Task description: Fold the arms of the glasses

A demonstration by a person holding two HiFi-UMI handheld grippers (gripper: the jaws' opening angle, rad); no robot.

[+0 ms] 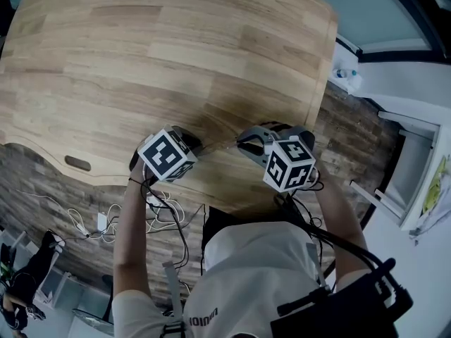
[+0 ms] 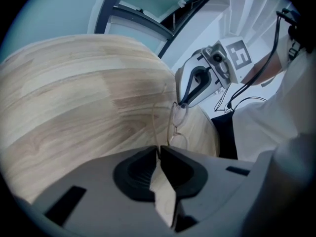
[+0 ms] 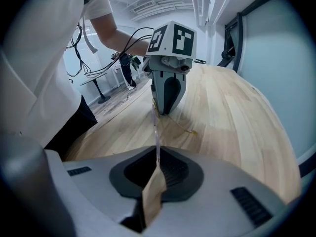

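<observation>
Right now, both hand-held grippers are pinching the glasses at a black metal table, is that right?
Not quite: the table is light wood, not black metal, as the head view shows. The left hand-held gripper and the right hand-held gripper do both pinch the glasses at it.

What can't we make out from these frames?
Left gripper view: where the left gripper pinches the glasses is hidden by its fingers.
Right gripper view: glasses edge-on, a thin line into the right gripper; arms' fold unclear.
Head view: glasses too thin to trace; grippers cover their ends.
</observation>
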